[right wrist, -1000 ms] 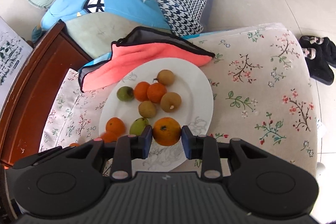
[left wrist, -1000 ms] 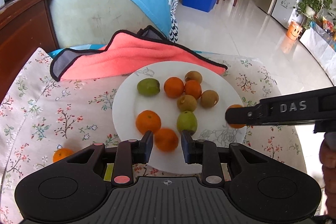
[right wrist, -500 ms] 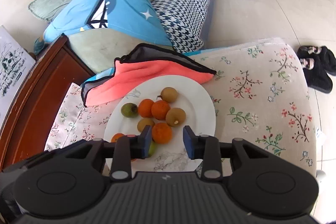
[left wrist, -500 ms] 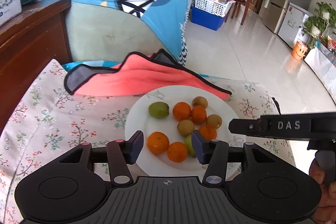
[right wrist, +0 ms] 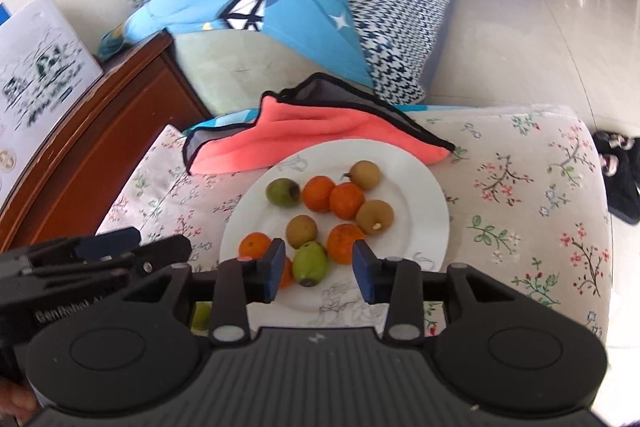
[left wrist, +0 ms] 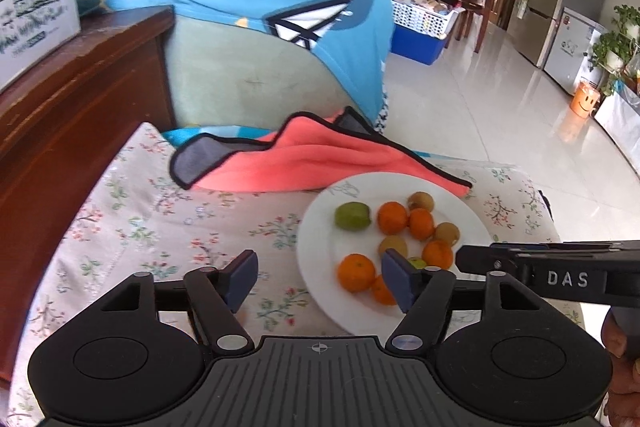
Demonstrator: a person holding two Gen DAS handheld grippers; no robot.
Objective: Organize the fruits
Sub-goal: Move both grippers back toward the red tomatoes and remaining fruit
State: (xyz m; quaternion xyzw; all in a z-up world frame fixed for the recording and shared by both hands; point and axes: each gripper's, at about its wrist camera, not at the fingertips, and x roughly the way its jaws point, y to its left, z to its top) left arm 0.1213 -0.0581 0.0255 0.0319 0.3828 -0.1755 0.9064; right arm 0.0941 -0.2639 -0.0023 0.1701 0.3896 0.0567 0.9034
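We are holding both grippers above a white plate [right wrist: 424,187] that is sitting on a flowered cloth [right wrist: 520,187]. The left gripper [left wrist: 318,277] has its jaws well apart and opening, with nothing between the pads; through the gap we are seeing cloth and the plate's left rim. The right gripper [right wrist: 318,269] has its jaws apart by a smaller gap and opening too, gripping nothing; a green fruit [right wrist: 310,263] is showing between the pads, lying on the plate below them.

The fruits are all resting on the plate: five oranges [right wrist: 347,199], three brown fruits [right wrist: 375,217] and two green ones, the other green one [right wrist: 283,191] near the far left rim. One more small green fruit [right wrist: 201,315] is peeking out off the plate, beside the left gripper in the right wrist view.

A pink towel [left wrist: 304,159] is lying just behind the plate, touching its far rim. In the left wrist view the right gripper is crossing in from the right, over the plate's edge.
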